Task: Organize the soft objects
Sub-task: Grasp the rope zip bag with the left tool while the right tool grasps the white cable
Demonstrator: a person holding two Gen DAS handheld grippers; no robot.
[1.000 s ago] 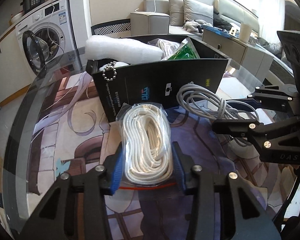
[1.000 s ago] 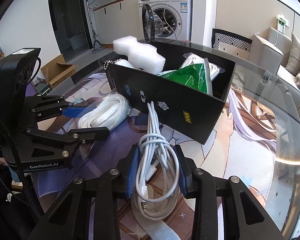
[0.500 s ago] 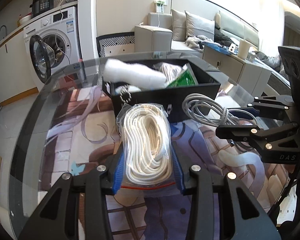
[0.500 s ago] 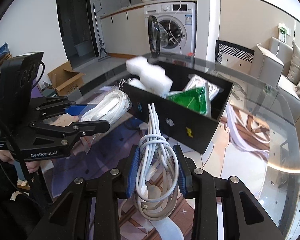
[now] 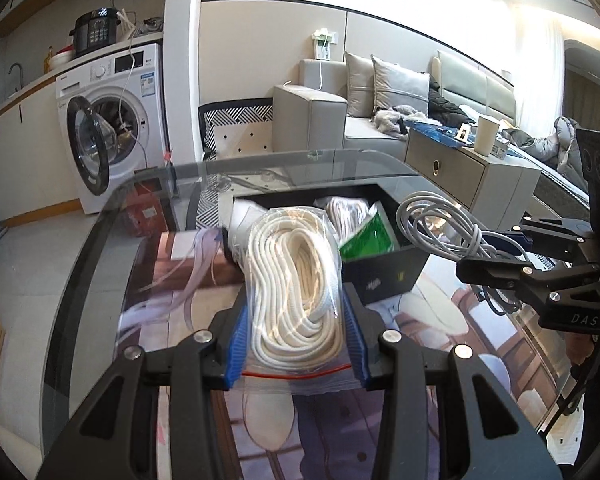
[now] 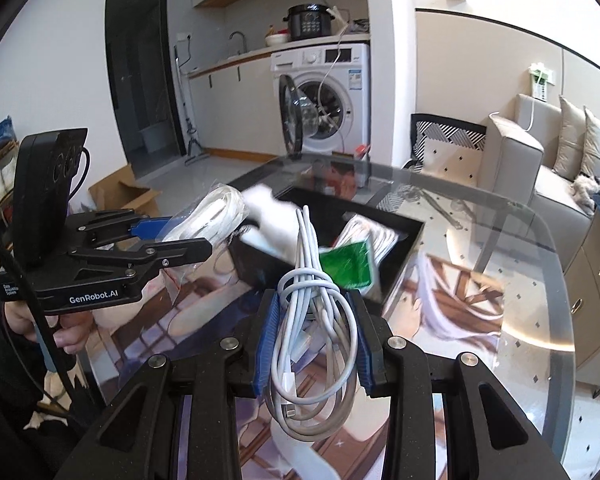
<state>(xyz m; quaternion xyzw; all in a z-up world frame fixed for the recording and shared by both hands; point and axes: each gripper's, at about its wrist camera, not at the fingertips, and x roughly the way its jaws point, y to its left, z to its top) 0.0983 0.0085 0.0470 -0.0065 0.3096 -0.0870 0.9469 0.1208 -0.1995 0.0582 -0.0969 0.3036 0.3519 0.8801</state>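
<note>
In the left wrist view, the left gripper (image 5: 296, 340) sits at lower centre, its blue pads pinching a clear zip bag of coiled white rope (image 5: 296, 276) lifted off the glass table (image 5: 100, 280). Behind the bag, at mid-frame, the black box (image 5: 384, 276) stands on the table, holding a green packet (image 5: 370, 236) and another white bundle.

In the right wrist view, the right gripper (image 6: 314, 344) fills the lower centre, its pads pressed together on a looped white charging cable (image 6: 316, 320) that hangs below them. The box lies just beyond, at centre. At left of that frame the other gripper appears with its bag, a person's hand (image 6: 40, 324) on its handle.
</note>
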